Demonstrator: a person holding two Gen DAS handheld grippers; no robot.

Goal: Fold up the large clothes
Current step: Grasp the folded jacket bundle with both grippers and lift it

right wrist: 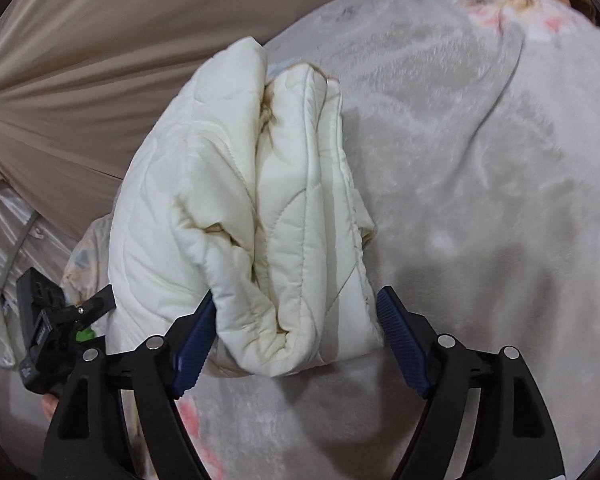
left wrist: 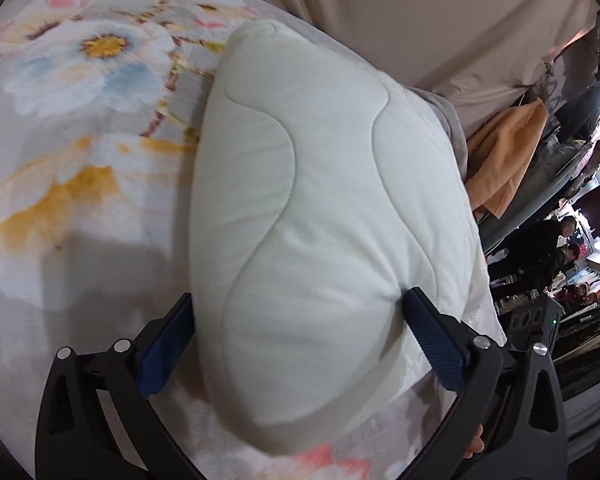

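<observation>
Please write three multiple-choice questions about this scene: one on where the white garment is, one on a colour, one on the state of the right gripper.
1. On what does the folded white quilted garment lie?
A. a bare wooden floor
B. a grey floral blanket
C. a metal tray

2. What colour are the gripper pads?
A. red
B. dark blue
C. yellow

3. How does the right gripper stand?
A. open, with a gap between its right pad and the garment
B. shut on nothing
C. out of view

Answers: 1 B, the flower-printed blanket shows on both sides of the garment. 2 B, both pads in each wrist view are dark blue. 3 A, blanket shows between the right pad and the garment's edge.
</observation>
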